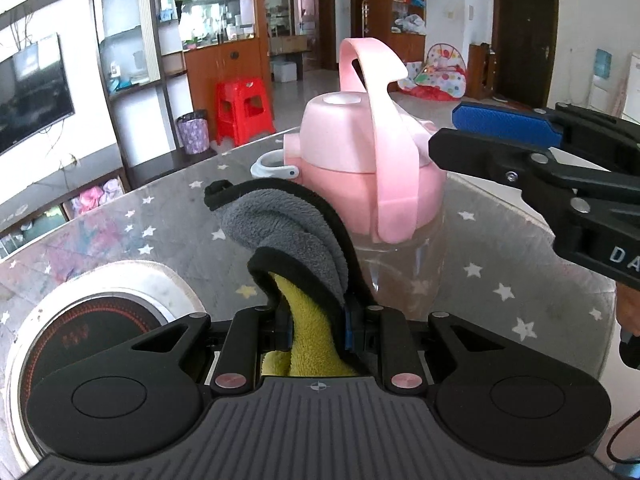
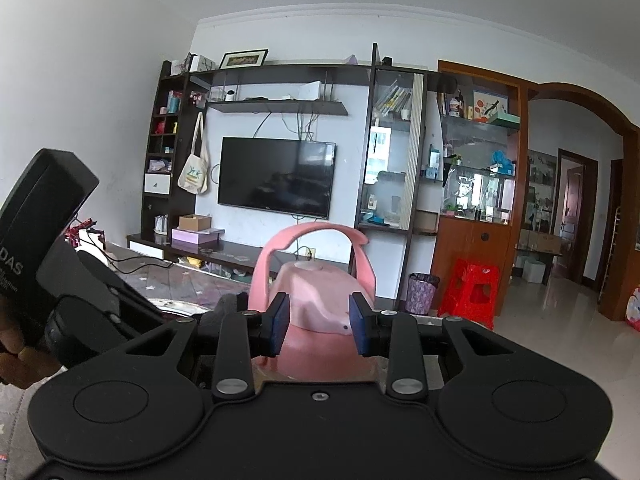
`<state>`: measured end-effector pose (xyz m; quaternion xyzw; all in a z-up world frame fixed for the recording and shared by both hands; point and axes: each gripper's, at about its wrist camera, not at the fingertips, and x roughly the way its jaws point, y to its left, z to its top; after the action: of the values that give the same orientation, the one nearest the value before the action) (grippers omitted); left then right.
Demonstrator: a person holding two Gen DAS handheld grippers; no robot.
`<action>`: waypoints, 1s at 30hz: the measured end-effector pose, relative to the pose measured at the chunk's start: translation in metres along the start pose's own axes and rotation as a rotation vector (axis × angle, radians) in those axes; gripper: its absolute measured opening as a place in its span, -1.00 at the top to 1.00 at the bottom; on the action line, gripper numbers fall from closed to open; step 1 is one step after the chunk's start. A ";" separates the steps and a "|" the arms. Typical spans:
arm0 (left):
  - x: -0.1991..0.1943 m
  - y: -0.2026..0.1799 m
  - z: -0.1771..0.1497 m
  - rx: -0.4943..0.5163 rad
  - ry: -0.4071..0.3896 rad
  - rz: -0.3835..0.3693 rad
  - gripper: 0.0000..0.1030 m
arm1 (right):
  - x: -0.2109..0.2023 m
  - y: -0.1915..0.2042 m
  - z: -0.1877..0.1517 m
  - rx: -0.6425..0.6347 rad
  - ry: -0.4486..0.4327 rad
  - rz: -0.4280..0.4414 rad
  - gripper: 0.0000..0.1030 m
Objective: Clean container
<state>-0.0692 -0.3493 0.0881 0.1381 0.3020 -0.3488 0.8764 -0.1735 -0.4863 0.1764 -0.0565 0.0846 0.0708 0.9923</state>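
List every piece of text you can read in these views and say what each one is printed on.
"DA", cut off by the frame edge: on the black body of the right tool.
"DAS", with the start cut off: on the black body of the left tool, seen from the right wrist view.
Smaller print under "DAS": too blurred to read.
Red markings on the round cooktop: unreadable.

Fleecy cloth [image 1: 296, 240], glossy pink plastic lid [image 1: 360, 140], clear smooth bottle body [image 1: 404, 264].

White letters "DA" are showing on the right gripper [image 1: 460, 132] body, cut off at the frame edge. "DAS" is showing on the left gripper's [image 2: 80, 280] black housing; smaller print beneath is unreadable.
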 end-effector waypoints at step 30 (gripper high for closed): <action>0.033 0.003 -0.029 -0.067 0.056 -0.062 0.58 | 0.010 0.038 0.004 -0.072 -0.002 -0.059 0.33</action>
<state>-0.0608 -0.3511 0.0453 0.1088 0.3421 -0.3615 0.8605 -0.1687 -0.4470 0.1750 -0.0946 0.0794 0.0443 0.9914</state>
